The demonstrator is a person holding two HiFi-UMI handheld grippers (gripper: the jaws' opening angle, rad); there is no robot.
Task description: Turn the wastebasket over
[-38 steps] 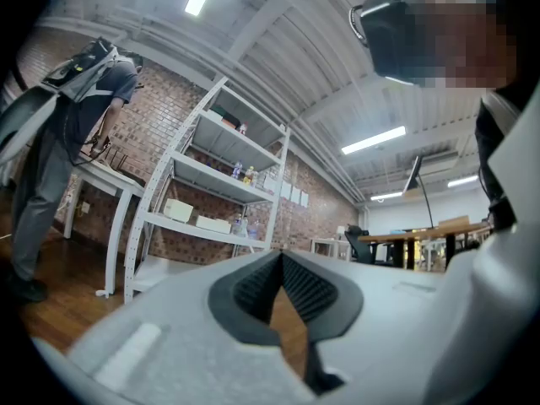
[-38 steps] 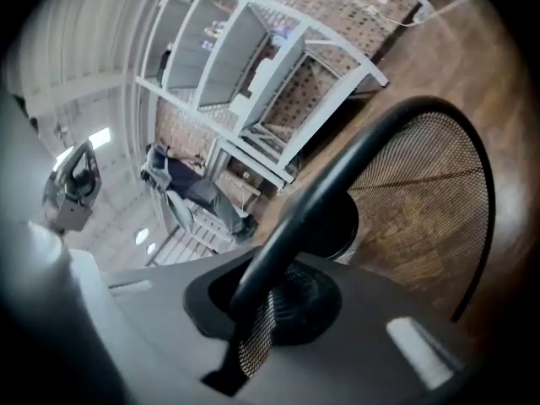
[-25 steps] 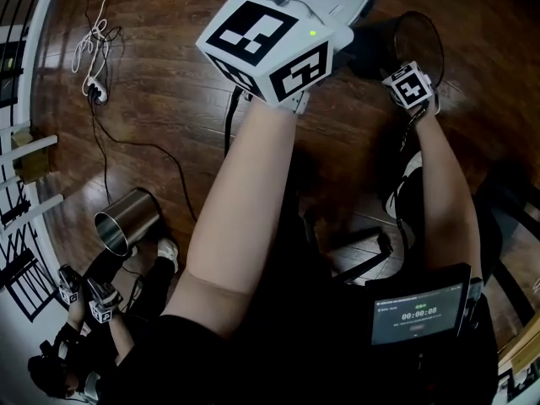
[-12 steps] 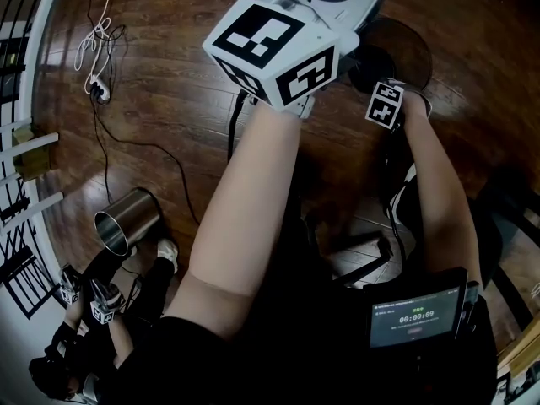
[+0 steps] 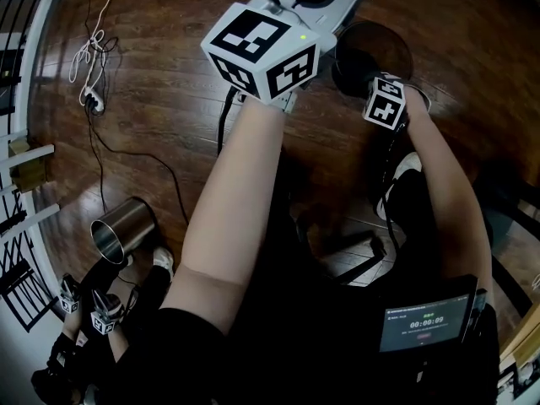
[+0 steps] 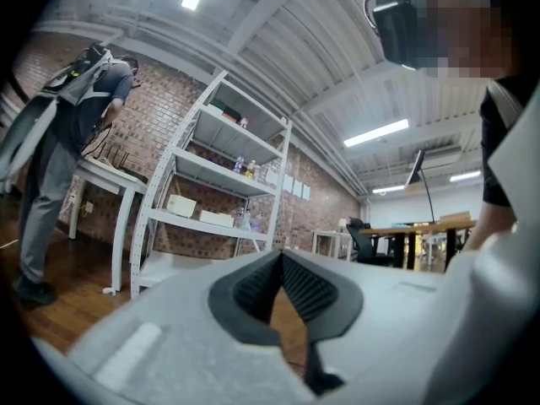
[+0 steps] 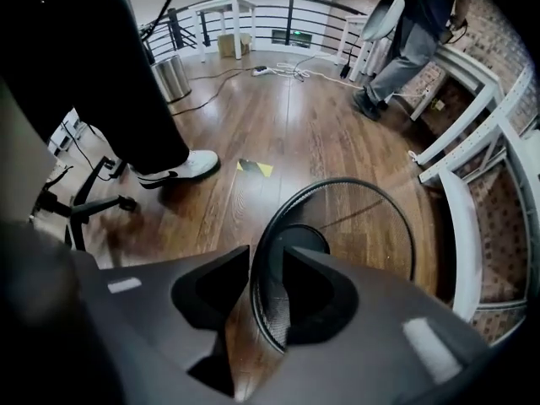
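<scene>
Between the jaws of the right gripper (image 7: 267,253), which are spread and opening, the upper rim of the round black wire-mesh wastebasket (image 7: 363,218) is seen, with neither pad pressed on it. That gripper is pointed steeply down over the basket's near edge. The wastebasket is stood upright, mouth up, on the dark wooden plank floor (image 7: 278,116), and its solid dark base is visible through the opening. A white shoe (image 7: 181,165) is planted on the floor nearby. The left gripper (image 6: 281,256) is held level and raised, its fingertips pressed together with nothing between them, and a white metal shelving rack (image 6: 211,167) is faced by it. A shiny steel cylindrical bin (image 5: 122,226) is seen well apart from the wastebasket.
</scene>
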